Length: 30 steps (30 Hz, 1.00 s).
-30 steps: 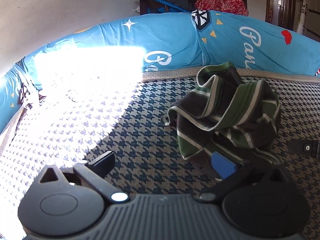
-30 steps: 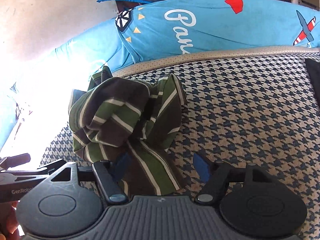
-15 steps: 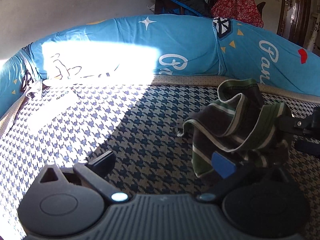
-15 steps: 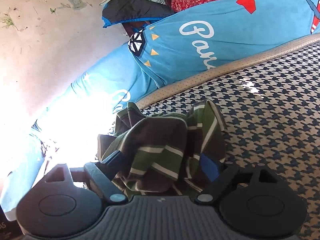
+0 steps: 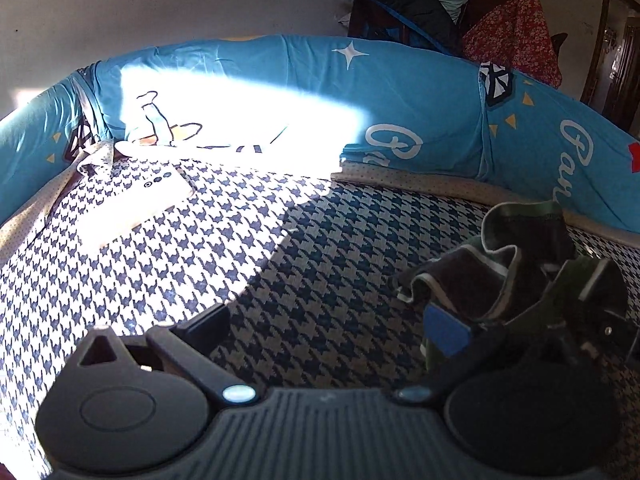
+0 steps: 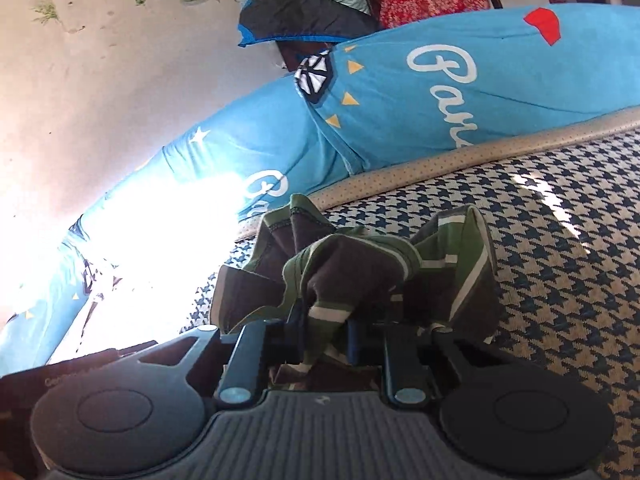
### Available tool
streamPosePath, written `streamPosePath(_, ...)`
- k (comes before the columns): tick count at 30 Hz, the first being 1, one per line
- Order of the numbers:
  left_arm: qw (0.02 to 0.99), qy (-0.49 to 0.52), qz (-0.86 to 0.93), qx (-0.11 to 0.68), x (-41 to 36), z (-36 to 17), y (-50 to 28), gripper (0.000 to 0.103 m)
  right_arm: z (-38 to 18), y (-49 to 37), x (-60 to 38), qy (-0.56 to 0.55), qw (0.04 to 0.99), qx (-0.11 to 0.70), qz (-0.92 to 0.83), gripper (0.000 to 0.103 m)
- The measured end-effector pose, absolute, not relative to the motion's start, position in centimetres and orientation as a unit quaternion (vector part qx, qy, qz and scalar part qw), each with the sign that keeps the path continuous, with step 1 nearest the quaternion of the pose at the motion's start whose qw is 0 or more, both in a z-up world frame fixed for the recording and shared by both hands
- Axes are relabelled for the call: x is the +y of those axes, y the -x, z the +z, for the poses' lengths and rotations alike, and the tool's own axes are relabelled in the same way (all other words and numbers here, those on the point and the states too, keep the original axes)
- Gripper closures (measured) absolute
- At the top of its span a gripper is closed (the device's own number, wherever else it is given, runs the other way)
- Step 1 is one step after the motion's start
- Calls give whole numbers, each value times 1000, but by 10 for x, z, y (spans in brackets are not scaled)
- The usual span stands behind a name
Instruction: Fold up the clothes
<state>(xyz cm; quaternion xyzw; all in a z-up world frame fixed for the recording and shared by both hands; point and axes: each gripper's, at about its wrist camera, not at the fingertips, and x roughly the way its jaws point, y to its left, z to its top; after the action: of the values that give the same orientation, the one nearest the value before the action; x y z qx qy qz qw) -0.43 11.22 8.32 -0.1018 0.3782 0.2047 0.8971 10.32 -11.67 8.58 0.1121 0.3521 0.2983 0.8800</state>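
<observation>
Houndstooth mattress [image 5: 320, 288]; blue cushion [image 6: 500, 80] lettered "Par…"

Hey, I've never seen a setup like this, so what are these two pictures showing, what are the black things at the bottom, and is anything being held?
These are two fisheye cameras, one mounted on each of two hand-held grippers that a person carries; there is no robot arm. The black shapes at the bottom of each picture are that gripper's own body and its two fingers.

The left wrist view shows the left gripper with its fingers wide apart, holding nothing. It looks over a houndstooth-patterned mattress, with a white phone lying in a sunlit patch and a blue printed bolster along the edge.

The right wrist view shows the right gripper closed on a crumpled green and brown striped garment, the piece to be folded. The same garment appears at the right in the left view.
</observation>
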Motion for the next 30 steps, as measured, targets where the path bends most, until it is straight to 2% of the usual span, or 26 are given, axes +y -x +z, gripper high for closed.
streamPosePath(8,902,103,209,363,118,87,9,0,88,-51,-103,-10,846,325,422,88)
streamPosePath(19,917,80,153,360,103,81,10,0,54,18,-70,139,735,366,554,89)
streamPosePath(22,916,61,145,368,95,76,7,0,59,19,-72,144,739,353,556,84)
streamPosePath(24,916,48,141,373,90,72,5,0,65,12,-78,135,756,345,540,76)
streamPosePath(30,896,10,144,419,78,49,-5,0,75,-17,-103,102,807,347,467,73)
